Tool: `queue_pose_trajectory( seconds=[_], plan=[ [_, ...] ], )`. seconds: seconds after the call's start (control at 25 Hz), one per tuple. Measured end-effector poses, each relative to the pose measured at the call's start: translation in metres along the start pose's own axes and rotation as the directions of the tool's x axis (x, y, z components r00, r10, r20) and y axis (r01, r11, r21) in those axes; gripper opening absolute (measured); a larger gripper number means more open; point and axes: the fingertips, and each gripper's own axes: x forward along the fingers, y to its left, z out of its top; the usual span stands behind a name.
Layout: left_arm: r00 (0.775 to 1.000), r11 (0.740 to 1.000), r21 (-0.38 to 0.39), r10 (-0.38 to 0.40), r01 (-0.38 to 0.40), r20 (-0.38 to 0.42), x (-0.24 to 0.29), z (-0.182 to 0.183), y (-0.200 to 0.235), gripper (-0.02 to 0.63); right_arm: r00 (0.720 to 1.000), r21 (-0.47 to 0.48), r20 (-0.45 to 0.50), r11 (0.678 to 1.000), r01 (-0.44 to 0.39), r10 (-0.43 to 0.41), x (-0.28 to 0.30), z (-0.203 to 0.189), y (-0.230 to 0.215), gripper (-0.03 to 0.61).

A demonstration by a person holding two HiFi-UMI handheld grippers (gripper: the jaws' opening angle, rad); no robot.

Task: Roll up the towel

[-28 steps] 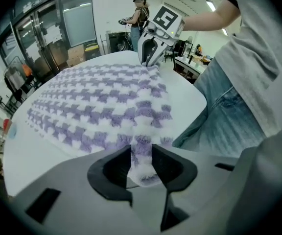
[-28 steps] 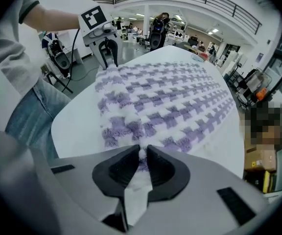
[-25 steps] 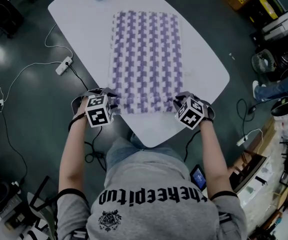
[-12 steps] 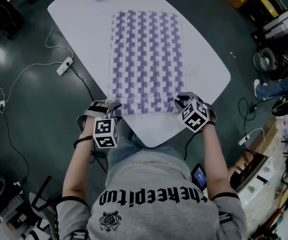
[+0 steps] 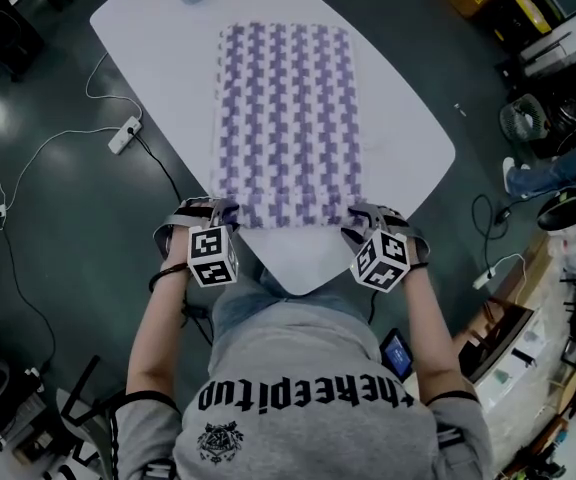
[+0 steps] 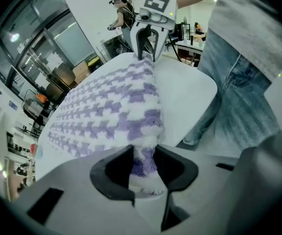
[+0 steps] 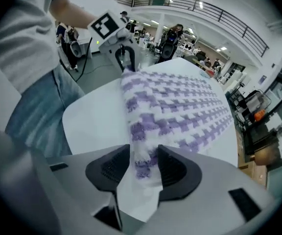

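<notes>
Towel, purple-and-white check, lies flat lengthwise down the white table, near short edge close to the table's near rim, no roll built yet. Left gripper at the near left corner: jaws have just been closing and now pinch that corner, pile squeezed between the pads. Right gripper at the near right corner: jaws have just been opening and stand spread, with the towel's edge between them but, by my reading, not clamped. Risk: with one corner held and the other slack, a first turn started now would likely lift only the left side and wind a skewed, cone-shaped roll. The bite on the left is also only on the very corner of a fluffy cloth, so it could pull free. A backward tug could drag the near edge off the rim. Against the earlier frames: a second ago both grippers sat at the corners. Half a second ago the left had drawn back off the table edge. It is back on its corner now, and the right marker cube sits nearer the person. Towel otherwise unchanged.
</notes>
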Motion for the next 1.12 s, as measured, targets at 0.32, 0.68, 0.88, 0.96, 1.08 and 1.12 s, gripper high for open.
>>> queue_pose_trajectory(
  seconds=[0.32, 0.68, 0.88, 0.96, 1.08, 1.12],
  plan=[
    [0.998, 0.998, -0.045, -0.051, 0.052, 0.022, -0.006, 0.005, -0.003, 0.037, 0.997, -0.013, -0.056, 0.999, 0.046, -0.047, 0.012, -0.012, -0.011, 0.055],
    [0.963, 0.964, -0.051, -0.255, 0.260, 0.088, -0.023, 0.004, -0.073, 0.032, 0.987, 0.057, -0.053, 0.987, -0.152, 0.155, -0.004, -0.020, 0.050, 0.051],
    [0.948, 0.949, -0.077, -0.294, 0.305, 0.122, -0.023, 0.005, -0.075, 0.034, 0.982, 0.148, -0.012, 0.972, -0.183, 0.187, -0.007, -0.018, 0.047, 0.054],
    [0.941, 0.942, -0.093, -0.308, 0.322, 0.144, -0.025, 0.005, -0.068, 0.034, 0.982, 0.177, 0.005, 0.967, -0.185, 0.187, -0.009, -0.015, 0.038, 0.054],
    [0.932, 0.932, -0.128, -0.315, 0.339, 0.178, -0.023, 0.015, -0.022, 0.034, 0.985, 0.208, 0.025, 0.963, -0.174, 0.173, -0.012, -0.014, -0.008, 0.054],
    [0.930, 0.929, -0.141, -0.315, 0.343, 0.188, -0.022, 0.020, -0.003, 0.034, 0.986, 0.215, 0.028, 0.962, -0.167, 0.164, -0.013, -0.015, -0.027, 0.054]
  ],
)
